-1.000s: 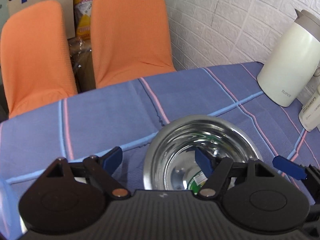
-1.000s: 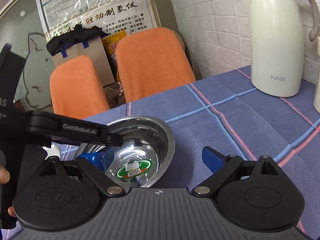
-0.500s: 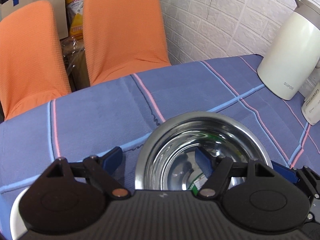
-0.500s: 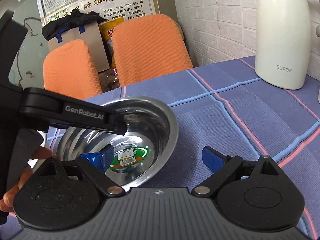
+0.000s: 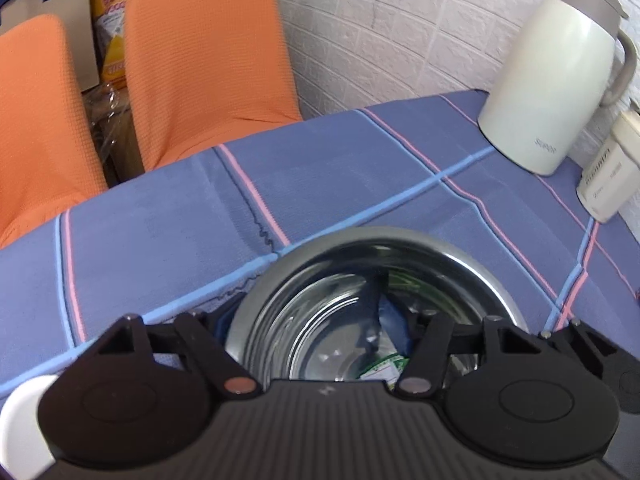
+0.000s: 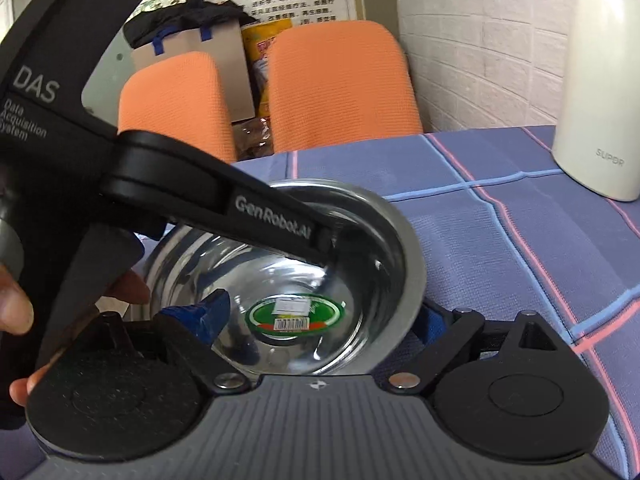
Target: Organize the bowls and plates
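A shiny steel bowl (image 5: 380,236) with a green sticker (image 6: 296,316) on its bottom sits on the blue striped tablecloth (image 5: 340,168). My left gripper (image 5: 308,316) is open and straddles the bowl's left rim, with its left finger mostly hidden outside the wall and its right finger (image 5: 390,316) inside. My right gripper (image 6: 322,314) is also open and straddles the bowl (image 6: 372,264) at its right rim. Its left finger (image 6: 212,310) is inside and its right finger (image 6: 430,316) is outside, partly hidden. The left gripper's arm (image 6: 264,216) reaches across into the bowl, held by a hand (image 6: 16,308).
A white thermos jug (image 5: 556,80) and a small white box (image 5: 604,176) stand at the table's right by the brick wall. Two orange chairs (image 5: 208,52) face the far edge. A white rounded rim (image 5: 24,420) shows at the lower left.
Both grippers have moved closer to the bowl, which now fills more of each view. The right gripper's fingers now straddle the rim. Both stay open.
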`<state>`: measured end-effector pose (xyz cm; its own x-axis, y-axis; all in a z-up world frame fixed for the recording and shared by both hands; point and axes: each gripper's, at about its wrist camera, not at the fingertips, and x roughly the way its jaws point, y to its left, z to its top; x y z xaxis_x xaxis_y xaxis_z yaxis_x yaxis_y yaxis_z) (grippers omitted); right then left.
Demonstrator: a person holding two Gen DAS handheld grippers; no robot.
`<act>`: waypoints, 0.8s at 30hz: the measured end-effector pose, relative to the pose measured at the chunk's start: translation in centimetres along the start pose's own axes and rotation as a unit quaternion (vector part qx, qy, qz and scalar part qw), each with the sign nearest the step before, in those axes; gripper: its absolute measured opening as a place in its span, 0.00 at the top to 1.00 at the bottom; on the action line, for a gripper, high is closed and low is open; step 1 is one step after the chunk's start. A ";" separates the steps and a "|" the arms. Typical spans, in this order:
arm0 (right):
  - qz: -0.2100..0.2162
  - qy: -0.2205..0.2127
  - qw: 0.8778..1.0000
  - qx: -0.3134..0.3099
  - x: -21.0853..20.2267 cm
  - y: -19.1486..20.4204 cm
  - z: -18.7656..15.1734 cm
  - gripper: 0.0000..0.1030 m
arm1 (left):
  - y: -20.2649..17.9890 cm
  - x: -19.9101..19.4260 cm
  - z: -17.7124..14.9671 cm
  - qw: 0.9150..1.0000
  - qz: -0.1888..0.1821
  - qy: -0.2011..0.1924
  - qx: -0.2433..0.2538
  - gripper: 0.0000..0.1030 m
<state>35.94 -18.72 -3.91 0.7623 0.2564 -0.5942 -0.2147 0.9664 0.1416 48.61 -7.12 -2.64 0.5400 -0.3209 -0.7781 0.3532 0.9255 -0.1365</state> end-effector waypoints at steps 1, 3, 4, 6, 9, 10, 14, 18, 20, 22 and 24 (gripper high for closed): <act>0.005 0.001 1.000 0.003 0.0 -0.1 0.1 0.22 | -0.2 0.0 0.0 1.000 -0.002 0.004 0.006 0.40; 0.013 0.008 1.000 0.002 -0.2 0.1 0.1 0.21 | -0.6 -0.1 -0.1 1.000 -0.008 0.015 0.022 0.43; 0.014 0.011 1.000 0.001 -0.2 0.1 0.2 0.20 | -0.8 -0.2 -0.1 0.999 -0.011 0.020 0.032 0.44; 0.016 0.018 1.000 0.009 -0.4 0.1 0.3 0.20 | -1.2 -0.3 -0.3 0.999 -0.008 0.026 0.047 0.45; 0.028 0.025 0.999 0.038 -0.8 -0.2 0.5 0.20 | -1.3 -0.4 -0.5 0.998 -0.008 0.027 0.051 0.46; 0.033 0.027 0.998 0.052 -0.9 -0.4 0.6 0.19 | -1.4 -0.4 -0.5 0.998 -0.009 0.028 0.049 0.46; 0.027 0.025 0.998 0.050 -1.4 -0.1 0.6 0.19 | -1.6 -0.8 -0.4 0.999 -0.014 0.027 0.045 0.46; 0.034 0.021 0.998 0.044 -2.5 0.7 0.2 0.19 | -1.7 -2.0 -0.9 0.999 -0.011 0.029 0.033 0.47; 0.044 0.013 0.998 0.045 -3.8 1.1 -0.7 0.19 | -1.9 -3.5 -1.6 0.999 -0.007 0.029 0.035 0.47; 0.052 0.008 0.997 0.049 -5.3 1.7 -1.7 0.19 | -2.5 -5.3 -2.9 0.999 -0.005 0.025 0.041 0.47; 0.055 0.007 0.997 0.046 -7.3 2.4 -3.0 0.19 | -3.4 -7.2 -4.6 0.998 -0.003 0.026 0.049 0.45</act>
<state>28.04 -18.30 -1.56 0.7283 0.3620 -0.5818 -0.2399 0.9300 0.2784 39.97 -7.05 0.61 0.4982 -0.3141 -0.8082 0.4310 0.8985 -0.0835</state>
